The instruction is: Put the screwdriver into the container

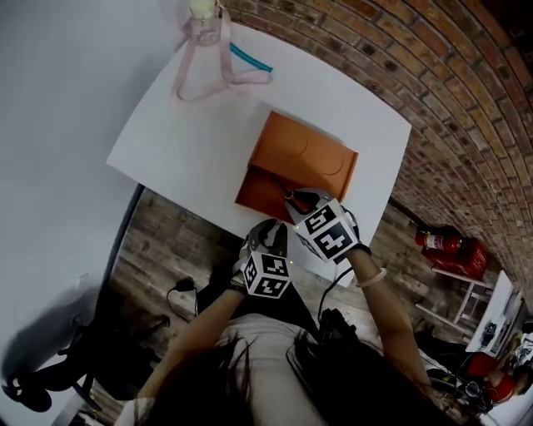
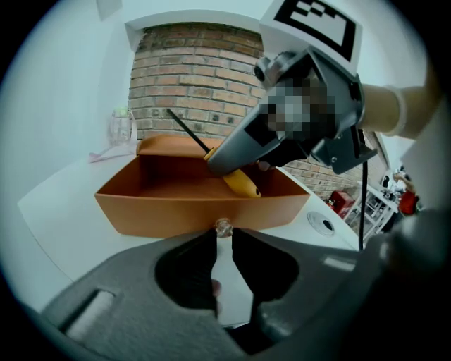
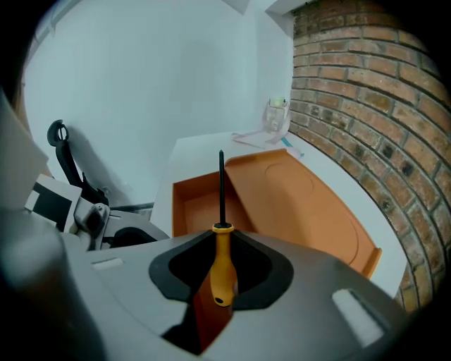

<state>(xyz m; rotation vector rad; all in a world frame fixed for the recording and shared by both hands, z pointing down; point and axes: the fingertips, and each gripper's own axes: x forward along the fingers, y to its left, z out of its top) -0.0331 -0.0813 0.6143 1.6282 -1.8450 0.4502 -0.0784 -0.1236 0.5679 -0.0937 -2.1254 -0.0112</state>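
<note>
The yellow-handled screwdriver (image 3: 223, 271) is clamped by its handle in the right tongs (image 3: 223, 236). Its black shaft points away over the orange container (image 3: 196, 204). From the left gripper view the screwdriver (image 2: 239, 182) hangs tilted at the open mouth of the container (image 2: 197, 211), touching no wall that shows. The left tongs (image 2: 223, 236) are pinched on a small clear knob (image 2: 223, 227) on the container's near wall. The lid (image 1: 304, 150) lies folded back on the white surface (image 1: 191, 133). A clear bottle (image 1: 204, 23) stands at the far corner, beside the brick wall (image 1: 400, 66).
</note>
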